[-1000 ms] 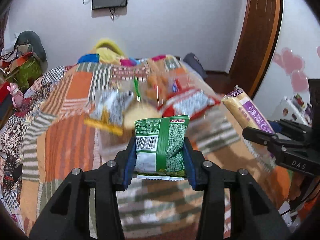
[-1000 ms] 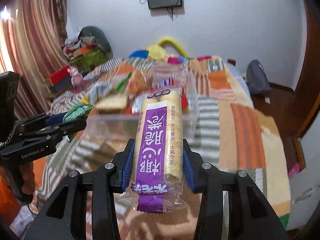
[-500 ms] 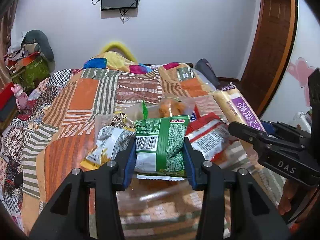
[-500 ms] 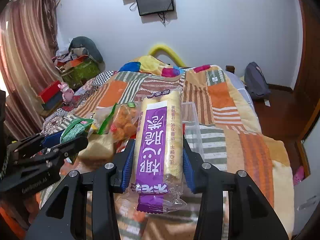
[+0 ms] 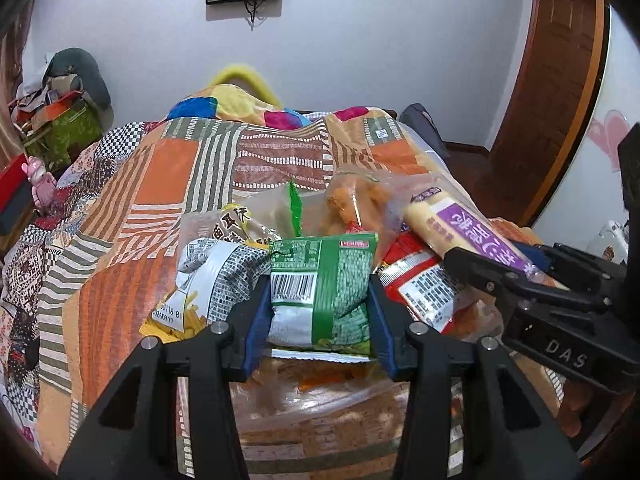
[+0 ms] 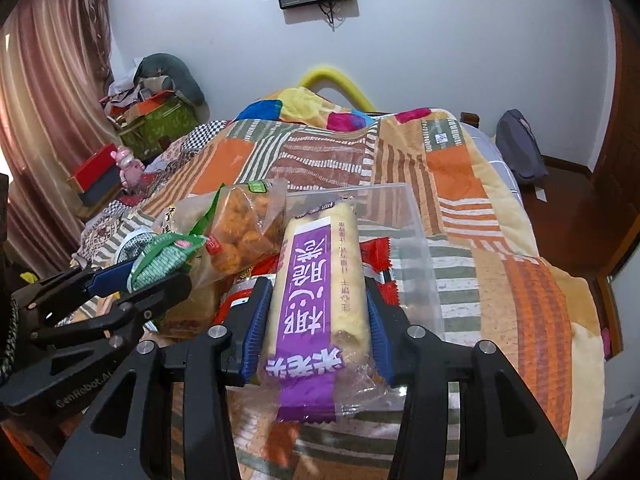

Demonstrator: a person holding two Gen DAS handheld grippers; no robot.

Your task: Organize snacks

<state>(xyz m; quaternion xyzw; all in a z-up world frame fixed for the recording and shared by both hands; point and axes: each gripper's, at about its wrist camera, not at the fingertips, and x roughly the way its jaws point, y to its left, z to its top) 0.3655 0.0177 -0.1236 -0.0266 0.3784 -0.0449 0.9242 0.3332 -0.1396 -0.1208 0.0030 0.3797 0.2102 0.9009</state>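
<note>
My left gripper is shut on a green snack bag, held just above a clear plastic bin on the bed. My right gripper is shut on a long yellow roll in a purple-labelled wrapper, also over the bin. The bin holds a bag of orange puffs, a red packet, a grey-and-yellow bag and other snacks. The right gripper shows at the right of the left wrist view; the left gripper shows at the left of the right wrist view.
The bin rests on a patchwork quilt covering the bed. Clutter and boxes stand by the curtain on the left. A dark bag lies on the wooden floor at the right, near a wooden door.
Both grippers have moved forward with their snacks and now hang closer over the bin. The snacks in the bin look nearer and larger. Neither grip has changed.
</note>
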